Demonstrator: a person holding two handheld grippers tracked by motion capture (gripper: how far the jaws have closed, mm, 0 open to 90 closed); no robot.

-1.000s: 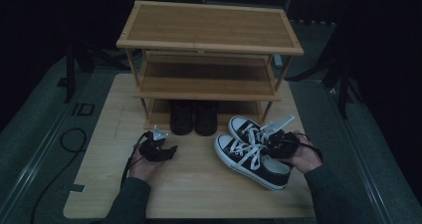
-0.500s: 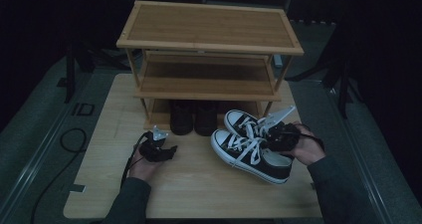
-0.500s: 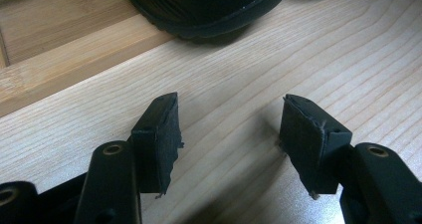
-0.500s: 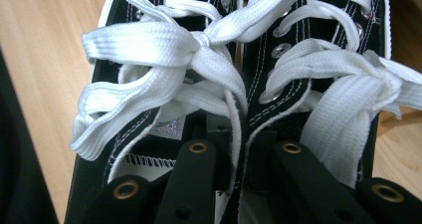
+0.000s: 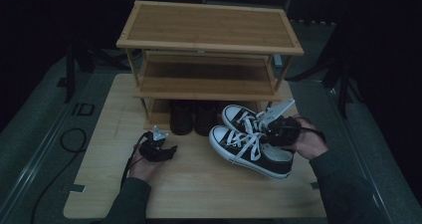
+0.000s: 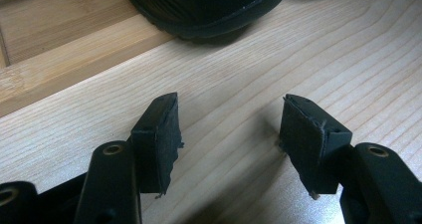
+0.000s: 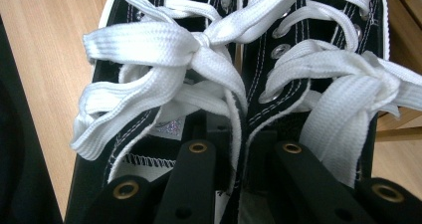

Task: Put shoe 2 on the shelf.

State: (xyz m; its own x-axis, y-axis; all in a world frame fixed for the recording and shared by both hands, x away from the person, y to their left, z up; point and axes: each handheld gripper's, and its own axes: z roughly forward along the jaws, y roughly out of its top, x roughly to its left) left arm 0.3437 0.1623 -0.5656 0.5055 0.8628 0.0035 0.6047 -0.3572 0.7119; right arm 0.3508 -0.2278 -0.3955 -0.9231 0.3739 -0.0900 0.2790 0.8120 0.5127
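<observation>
A pair of black canvas sneakers with white laces hangs just above the table in front of the rack's right side. My right gripper is shut on them, pinching the two inner walls together; in the right gripper view its jaws sit one inside each sneaker, behind the lace bows. My left gripper rests on the wooden table at the left, open, with bare wood between its pads. It points at a dark shoe.
A three-tier bamboo shoe rack stands at the back of the table. A pair of dark shoes sits under its lowest shelf. A cable lies off the table's left edge.
My right hand has lifted the sneakers a little and carried them slightly left. The left gripper has stayed still.
</observation>
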